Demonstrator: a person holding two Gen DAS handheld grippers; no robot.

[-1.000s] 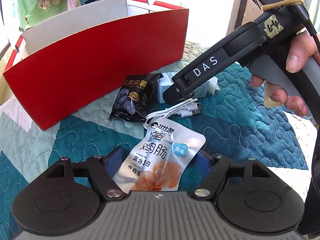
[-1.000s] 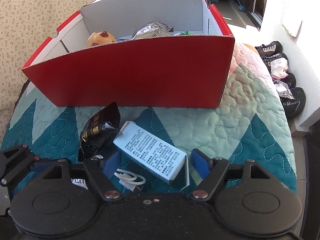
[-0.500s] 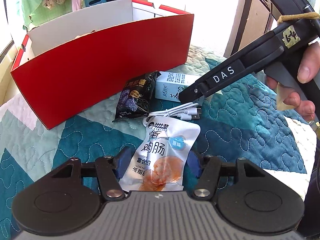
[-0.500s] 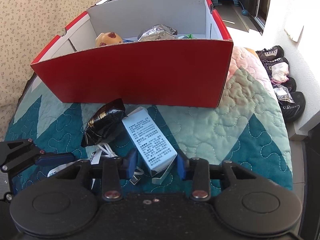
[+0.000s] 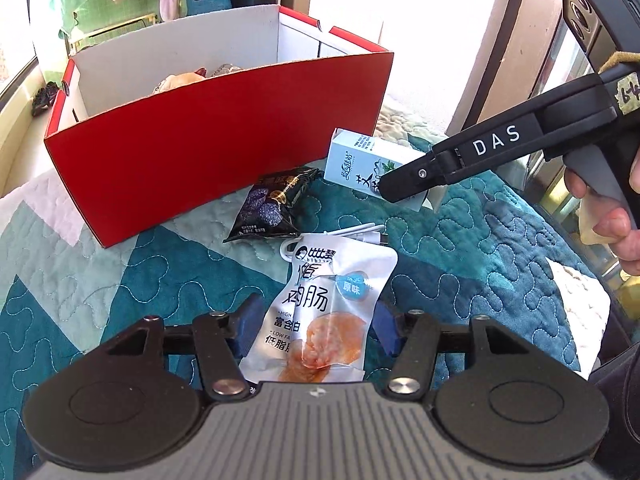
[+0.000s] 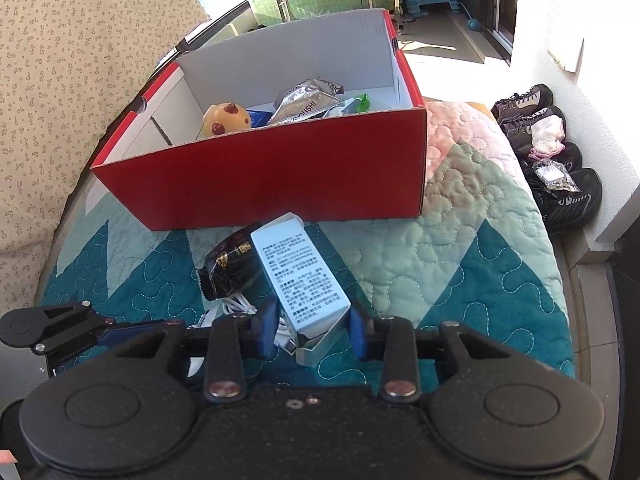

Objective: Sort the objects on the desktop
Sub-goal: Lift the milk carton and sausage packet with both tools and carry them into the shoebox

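- White sausage pouch (image 5: 320, 312) clamped in left claw (image 5: 314, 330), above the quilt (image 5: 460, 280).
- Blue carton (image 6: 302, 276) pinched in right claw (image 6: 314, 330), jaws closing, lifted near red box (image 6: 280, 176).
- Black snack packet (image 5: 276, 204) and white cable (image 5: 352, 232) lie on the quilt.

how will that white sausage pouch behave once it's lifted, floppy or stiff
Probably floppy: the white sausage pouch looks like thin, creased film, so its free top may droop. Its glossy surface could be slippery against the left tongs, whose pads sit at its lower sides. It looks light, with one small sausage showing through its window.
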